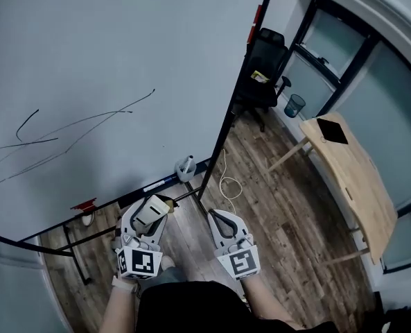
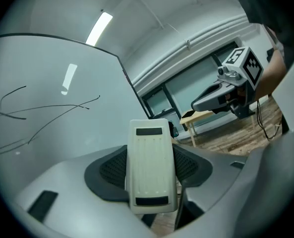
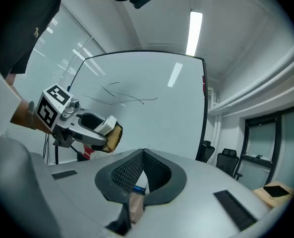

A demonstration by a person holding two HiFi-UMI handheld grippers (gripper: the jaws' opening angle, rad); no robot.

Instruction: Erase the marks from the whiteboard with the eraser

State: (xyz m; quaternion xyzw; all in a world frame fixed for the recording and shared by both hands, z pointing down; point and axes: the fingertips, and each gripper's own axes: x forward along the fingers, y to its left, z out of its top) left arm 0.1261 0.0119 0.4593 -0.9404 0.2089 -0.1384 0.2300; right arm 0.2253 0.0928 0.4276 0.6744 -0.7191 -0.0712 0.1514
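Note:
The whiteboard point(image 1: 122, 54) fills the upper left and carries thin black marks point(image 1: 59, 134) on its left half. My left gripper point(image 1: 152, 205) is below the board's lower edge, shut on a cream eraser point(image 1: 148, 215). In the left gripper view the eraser point(image 2: 149, 152) stands upright between the jaws of the left gripper point(image 2: 151, 168), with the marks point(image 2: 42, 108) ahead. My right gripper point(image 1: 212, 215) is beside it, shut on nothing. The right gripper view shows the right gripper point(image 3: 143, 151) with its tips meeting, and the left gripper point(image 3: 94, 133) holding the eraser point(image 3: 107, 128) in front of the board point(image 3: 151, 118).
The board's tray holds a white object point(image 1: 186, 166), a marker point(image 1: 156, 184) and a red item point(image 1: 85, 205). A black office chair point(image 1: 266, 57) and a blue bin point(image 1: 294, 105) stand behind the board's right edge. A wooden table point(image 1: 351, 175) is at the right. A white cable point(image 1: 227, 182) lies on the floor.

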